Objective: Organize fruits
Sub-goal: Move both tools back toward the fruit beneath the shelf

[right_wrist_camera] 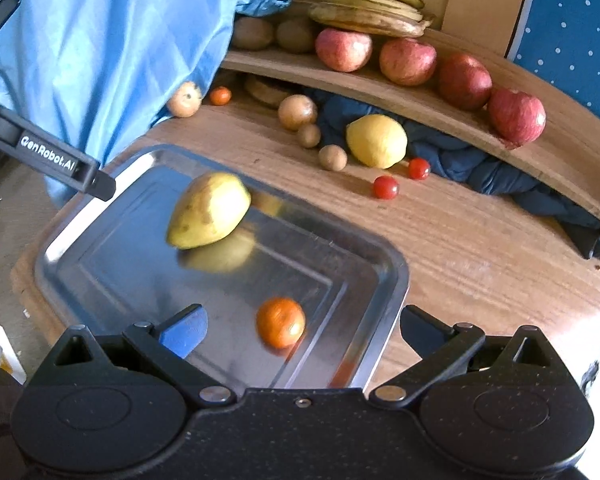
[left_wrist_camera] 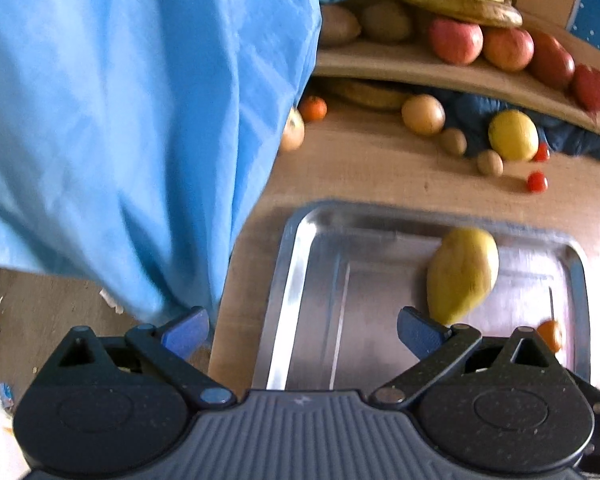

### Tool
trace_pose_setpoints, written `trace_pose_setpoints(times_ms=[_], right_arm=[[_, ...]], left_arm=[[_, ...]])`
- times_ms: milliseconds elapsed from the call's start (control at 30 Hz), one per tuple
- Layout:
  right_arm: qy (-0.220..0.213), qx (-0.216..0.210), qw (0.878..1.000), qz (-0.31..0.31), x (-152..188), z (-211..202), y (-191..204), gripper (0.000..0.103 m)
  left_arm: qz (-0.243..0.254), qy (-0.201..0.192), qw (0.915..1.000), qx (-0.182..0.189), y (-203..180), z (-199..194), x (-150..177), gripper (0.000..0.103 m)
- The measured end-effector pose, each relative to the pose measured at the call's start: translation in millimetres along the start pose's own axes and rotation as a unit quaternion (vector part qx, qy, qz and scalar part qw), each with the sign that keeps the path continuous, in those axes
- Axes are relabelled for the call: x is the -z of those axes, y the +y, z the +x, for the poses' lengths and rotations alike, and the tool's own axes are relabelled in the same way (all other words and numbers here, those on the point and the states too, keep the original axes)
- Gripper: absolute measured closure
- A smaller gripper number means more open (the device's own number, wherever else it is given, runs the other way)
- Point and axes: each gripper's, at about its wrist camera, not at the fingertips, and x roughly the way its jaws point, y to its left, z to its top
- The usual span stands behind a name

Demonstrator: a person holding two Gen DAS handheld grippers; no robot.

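Observation:
A steel tray [right_wrist_camera: 384, 276] [left_wrist_camera: 296, 272] lies on the round wooden table. In it are a yellow-green mango [right_wrist_camera: 208, 210] [left_wrist_camera: 462, 274] and a small orange [right_wrist_camera: 281, 322] [left_wrist_camera: 551, 334]. My left gripper [left_wrist_camera: 302, 330] is open above the tray's left part, with nothing between its fingers. My right gripper [right_wrist_camera: 302, 330] is open over the tray's near corner, just behind the orange. Loose on the table beyond lie a lemon [right_wrist_camera: 376, 141] [left_wrist_camera: 513, 135], two cherry tomatoes [right_wrist_camera: 385, 187], several small brown fruits [right_wrist_camera: 332, 157] and another orange [right_wrist_camera: 220, 95].
A curved wooden shelf [right_wrist_camera: 440, 108] at the back carries several red apples [right_wrist_camera: 343, 49], bananas [right_wrist_camera: 370, 10] and brown kiwis [right_wrist_camera: 252, 33]. Dark blue cloth [right_wrist_camera: 480, 168] is bunched under it. A light blue sheet [left_wrist_camera: 120, 120] hangs at the left. The left tool's arm [right_wrist_camera: 48, 156] reaches in from the left.

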Motion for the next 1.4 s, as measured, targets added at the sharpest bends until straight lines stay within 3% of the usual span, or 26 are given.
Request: trace_pose_setpoints(times_ms=[333,667,800,1067,1267,1400], right_arm=[[-0.068,0.030,0.997,0.001,-36.3,7.0,-1.3,0.001],[-0.083,0.018,0.996,-0.003,-63.5,24.4,5.4,0.001],[-0.093,0.001,0.995,-0.019,-83.4,38.4,7.6,0.001],[-0.098,0.011,0.995,-0.028,-109.5,58.5,8.4,0.003],[-0.100,0.012,0.994,-0.033,-112.9,65.6,11.5,0.003],[-0.102,0.005,0.994,-0.045,-114.4,69.6,16.5,0.003]], left_arm=[[-0.019,-0.039,0.9987,0.028,-16.5,26.3,-57.4,0.001],[-0.012,-0.066,0.9974,0.026,-20.9,59.5,-97.7,0.001],[-0.008,-0.080,0.9959,0.043,-17.2,69.1,-100.9,0.001],[0.002,-0.085,0.9934,0.076,-16.0,84.7,-106.6,0.001],[-0.001,-0.074,0.9960,0.051,-13.4,96.8,-108.9,0.002],[-0.009,-0.074,0.9965,0.038,-9.8,103.0,-110.0,0.009]])
